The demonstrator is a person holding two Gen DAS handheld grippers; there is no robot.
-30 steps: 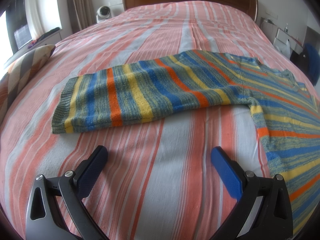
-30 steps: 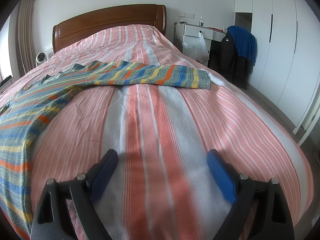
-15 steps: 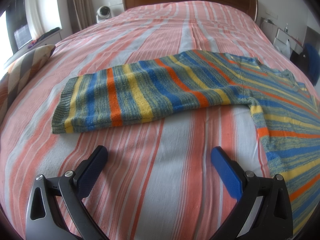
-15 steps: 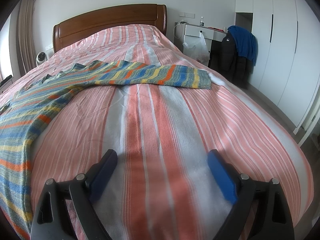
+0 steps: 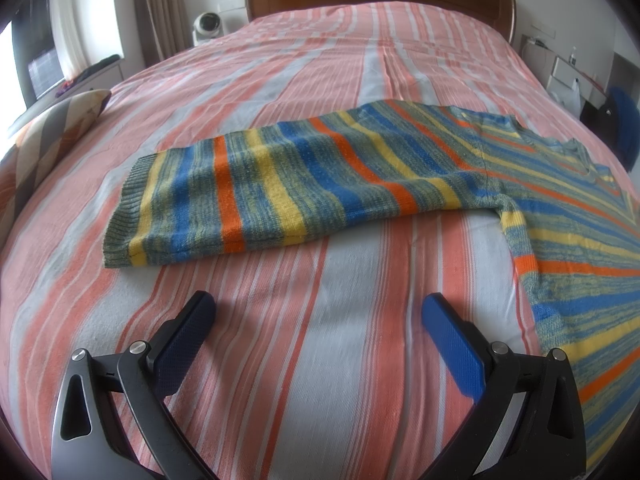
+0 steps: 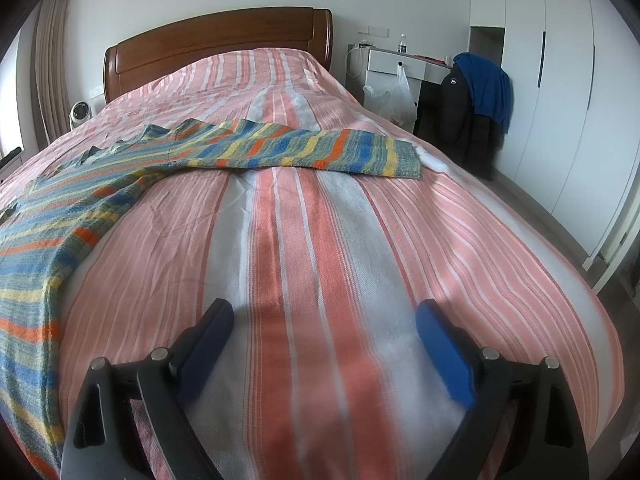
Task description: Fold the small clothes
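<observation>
A small striped knit sweater point(image 5: 304, 196) in blue, yellow, orange and green lies flat on the bed. In the left wrist view one sleeve stretches to the left and the body runs off to the right. In the right wrist view the sweater point(image 6: 304, 150) shows its other sleeve reaching right, with the body at the left. My left gripper point(image 5: 318, 312) is open and empty, just above the bedspread, short of the sleeve. My right gripper point(image 6: 324, 316) is open and empty, well short of the other sleeve.
The bed has a pink, orange and white striped cover point(image 5: 304, 360) and a wooden headboard point(image 6: 216, 44). A patterned cushion point(image 5: 48, 136) lies at the bed's left edge. A dark jacket on a chair point(image 6: 476, 112) and white wardrobes point(image 6: 560, 80) stand right of the bed.
The right gripper has dipped slightly toward the bed. The left gripper and the sweater have not visibly moved.
</observation>
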